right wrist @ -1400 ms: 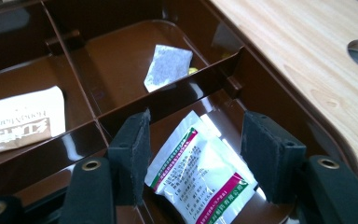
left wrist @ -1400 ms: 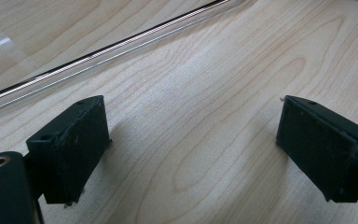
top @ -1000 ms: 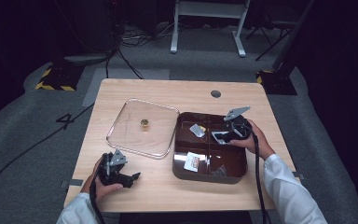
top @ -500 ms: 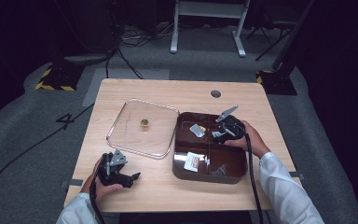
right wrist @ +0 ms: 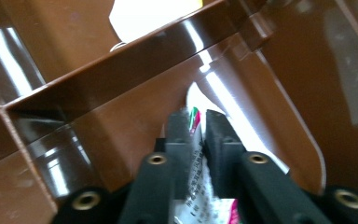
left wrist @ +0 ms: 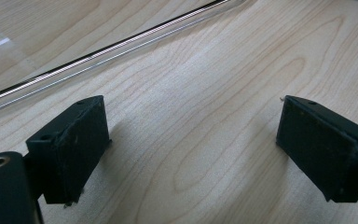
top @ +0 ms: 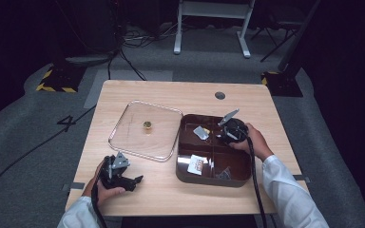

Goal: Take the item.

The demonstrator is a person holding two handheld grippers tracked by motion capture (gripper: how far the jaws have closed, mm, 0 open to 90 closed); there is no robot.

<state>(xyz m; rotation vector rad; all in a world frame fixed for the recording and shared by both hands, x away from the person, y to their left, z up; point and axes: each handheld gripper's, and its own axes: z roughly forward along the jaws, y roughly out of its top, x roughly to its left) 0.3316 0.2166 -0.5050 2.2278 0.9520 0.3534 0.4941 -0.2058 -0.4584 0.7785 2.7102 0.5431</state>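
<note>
Brown plastic box [top: 185, 159] sits at the table's [top: 161, 97] 4 o'clock; inside it, toward 1 o'clock, the right claw [right wrist: 196, 122] pinches a printed sachet [right wrist: 196, 140]. Left claw [left wrist: 186, 140], jaws wide and empty, rests on bare wood at 7 o'clock beside the clear lid [top: 128, 137].

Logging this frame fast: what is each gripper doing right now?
Left gripper: open, holding nothing, jaws wide apart over the light wooden table.
Right gripper: shut on a small printed white packet inside the brown compartment tray.
</note>
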